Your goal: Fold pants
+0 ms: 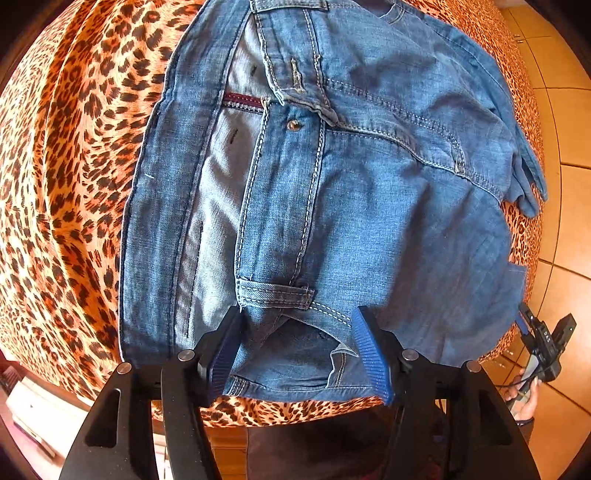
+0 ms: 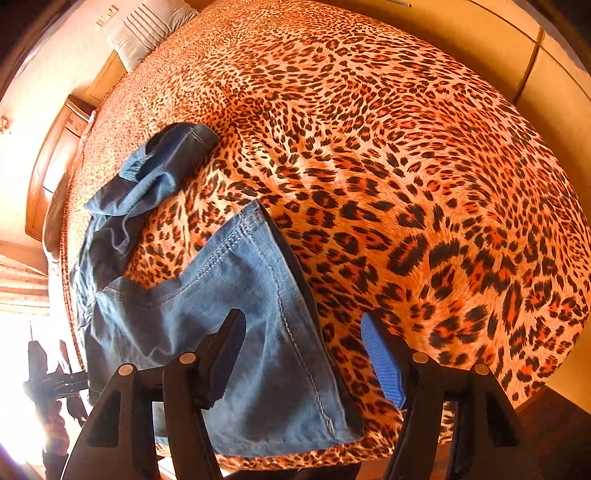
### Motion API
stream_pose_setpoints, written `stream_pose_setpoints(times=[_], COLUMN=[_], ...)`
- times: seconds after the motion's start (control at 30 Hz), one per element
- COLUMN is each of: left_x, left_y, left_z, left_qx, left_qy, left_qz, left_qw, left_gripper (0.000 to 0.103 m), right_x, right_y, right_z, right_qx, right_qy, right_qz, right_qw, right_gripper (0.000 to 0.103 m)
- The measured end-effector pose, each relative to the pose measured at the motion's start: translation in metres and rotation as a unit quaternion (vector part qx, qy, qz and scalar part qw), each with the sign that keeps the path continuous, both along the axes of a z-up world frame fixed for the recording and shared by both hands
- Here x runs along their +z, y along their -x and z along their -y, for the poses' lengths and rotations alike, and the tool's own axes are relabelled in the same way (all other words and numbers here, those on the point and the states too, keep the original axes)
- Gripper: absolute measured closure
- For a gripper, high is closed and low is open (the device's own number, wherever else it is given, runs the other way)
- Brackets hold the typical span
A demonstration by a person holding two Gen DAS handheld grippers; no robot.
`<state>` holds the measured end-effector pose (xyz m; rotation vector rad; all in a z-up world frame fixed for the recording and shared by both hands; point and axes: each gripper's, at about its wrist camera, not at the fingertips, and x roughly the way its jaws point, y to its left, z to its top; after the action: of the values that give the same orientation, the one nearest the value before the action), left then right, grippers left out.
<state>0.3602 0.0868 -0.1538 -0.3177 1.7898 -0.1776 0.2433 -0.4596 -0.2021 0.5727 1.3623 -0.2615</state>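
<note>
Blue denim pants lie on a leopard-print bed cover. In the left wrist view the waist end is near, with the waistband, a belt loop and a metal button showing. My left gripper is open, its jaws astride the waistband corner at the bed's front edge. In the right wrist view a pant leg lies flat near the front edge, the other leg bunched farther back. My right gripper is open above the near leg's hem edge.
The bed cover stretches wide to the right of the legs. A pillow lies at the far end. Tiled floor is to the right of the bed. The person's other hand with the right gripper's body shows at lower right.
</note>
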Motion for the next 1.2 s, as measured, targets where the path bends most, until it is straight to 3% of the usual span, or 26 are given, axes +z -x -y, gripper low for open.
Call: stream_pose_setpoints(times=[0.03, 0.07, 0.1, 0.2, 0.27, 0.33, 0.4, 0.47, 0.57, 0.67, 0.73, 0.8, 0.87, 1.0, 1.2], left_x=[-0.004, -0.004, -0.004, 0.009, 0.014, 0.005, -0.011, -0.018, -0.005, 0.021, 0.039, 0.053, 0.062, 0.056, 0.008], left_y=[-0.006, -0.004, -0.003, 0.004, 0.005, 0.003, 0.002, 0.007, 0.008, 0.001, -0.013, -0.034, -0.057, -0.103, -0.163], left_z=[0.010, 0.012, 0.013, 0.009, 0.005, 0.001, -0.005, -0.010, -0.025, -0.043, -0.057, -0.071, -0.083, -0.094, -0.103], left_qx=[-0.003, -0.009, -0.010, 0.005, 0.007, 0.012, 0.025, 0.040, 0.041, 0.043, 0.061, 0.093, 0.126, 0.192, 0.245], left_qy=[-0.015, -0.030, -0.036, -0.038, -0.065, -0.082, -0.078, -0.069, -0.052, -0.044, -0.025, -0.013, 0.005, 0.060, 0.062], left_qz=[0.005, 0.003, -0.002, 0.012, 0.026, 0.018, -0.009, -0.021, -0.016, 0.010, 0.033, 0.059, 0.083, 0.072, 0.051], left_qw=[0.9999, 0.9995, 0.9993, 0.9992, 0.9975, 0.9964, 0.9966, 0.9966, 0.9977, 0.9981, 0.9973, 0.9938, 0.9885, 0.9770, 0.9661], left_gripper=[0.058, 0.081, 0.091, 0.091, 0.091, 0.091, 0.090, 0.089, 0.087, 0.086, 0.075, 0.047, 0.038, 0.035, 0.035], right_x=[-0.002, -0.003, 0.001, 0.036, 0.044, 0.028, 0.003, -0.006, 0.006, 0.037, 0.056, 0.064, 0.064, 0.040, 0.015], right_y=[0.000, -0.002, -0.002, 0.010, 0.020, 0.023, 0.026, 0.033, 0.034, 0.029, 0.022, 0.014, 0.004, -0.007, -0.031], right_z=[-0.006, -0.011, -0.014, -0.011, -0.003, 0.006, 0.009, 0.013, 0.018, 0.028, 0.033, 0.030, 0.017, -0.026, -0.057], right_qx=[0.012, 0.024, 0.024, 0.011, -0.006, -0.008, -0.014, -0.022, -0.029, -0.021, -0.018, -0.015, -0.019, -0.026, -0.039], right_qy=[-0.003, -0.003, 0.001, 0.016, 0.019, 0.023, 0.025, 0.027, 0.025, 0.043, 0.042, 0.021, -0.012, -0.070, -0.102], right_qz=[0.006, 0.004, 0.000, 0.046, 0.047, 0.011, -0.037, -0.058, -0.041, 0.002, 0.037, 0.066, 0.081, 0.081, 0.063], right_qw=[1.000, 1.000, 1.000, 0.999, 0.999, 1.000, 0.999, 0.998, 0.998, 0.999, 0.998, 0.998, 0.996, 0.994, 0.992], right_gripper=[0.053, 0.102, 0.099, 0.099, 0.099, 0.097, 0.092, 0.086, 0.081, 0.072, 0.061, 0.054, 0.052, 0.052, 0.052])
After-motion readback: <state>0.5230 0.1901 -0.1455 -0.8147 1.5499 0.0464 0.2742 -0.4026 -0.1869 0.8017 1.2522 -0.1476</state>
